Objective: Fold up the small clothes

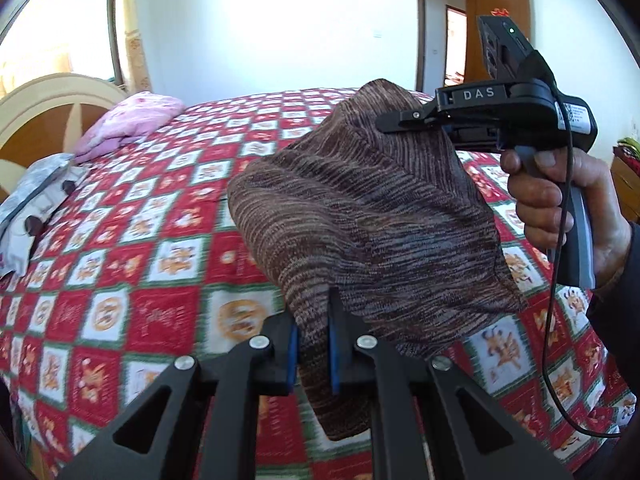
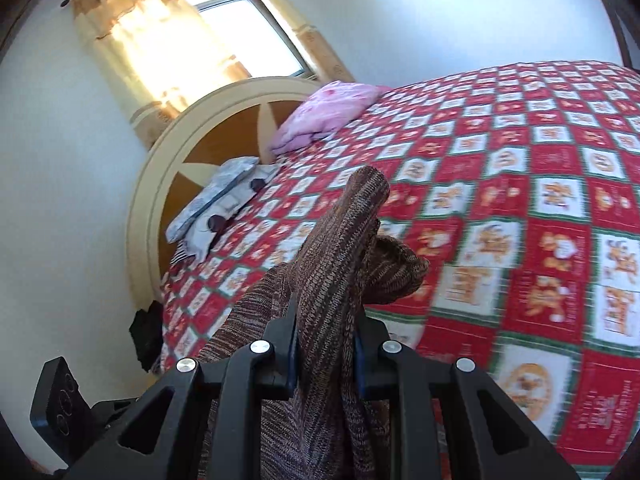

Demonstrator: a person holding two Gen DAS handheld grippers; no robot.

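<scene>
A brown striped knit garment [image 1: 360, 208] hangs in the air above the bed, stretched between both grippers. My left gripper [image 1: 314, 344] is shut on its near edge, and cloth droops below the blue pads. In the left wrist view my right gripper [image 1: 394, 124] shows from the side at the upper right, clamped on the garment's far corner, with a person's hand [image 1: 560, 200] on its handle. In the right wrist view my right gripper [image 2: 326, 344] is shut on a thick bunch of the same knit [image 2: 344, 240], which stands up past the fingers.
The bed wears a red, white and green checked quilt [image 1: 132, 280] [image 2: 520, 200]. A folded pink blanket [image 1: 128, 124] and a grey patterned pillow [image 1: 36, 208] lie by the cream headboard [image 2: 160, 184]. A curtained window [image 2: 192, 36] is behind; a wooden door [image 1: 496, 24] stands at the right.
</scene>
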